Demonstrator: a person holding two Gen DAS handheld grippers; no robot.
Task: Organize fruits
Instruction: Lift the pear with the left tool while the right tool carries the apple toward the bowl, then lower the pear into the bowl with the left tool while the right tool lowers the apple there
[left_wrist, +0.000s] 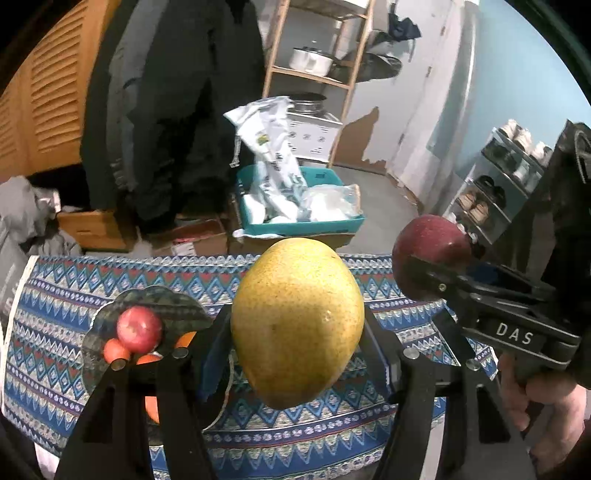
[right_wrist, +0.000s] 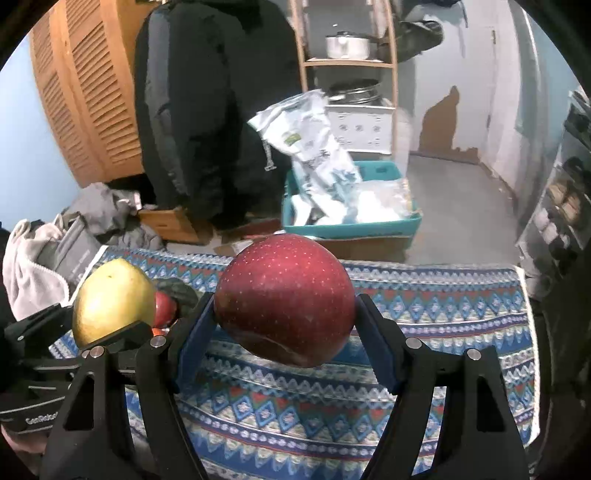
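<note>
The yellow mango is pinched in the left gripper, the red apple in the right gripper; either smooth, rounded fruit could be squeezed out and dropped onto the counter.

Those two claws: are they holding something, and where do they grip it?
Left gripper clamps the yellow pear across its sides; right gripper clamps the red apple likewise.

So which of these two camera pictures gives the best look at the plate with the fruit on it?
The left wrist view. There the dark plate on the patterned cloth shows its scalloped rim, a red apple and some orange fruit. In the right wrist view the held yellow fruit hides nearly all of it, leaving only a sliver of rim.
</note>
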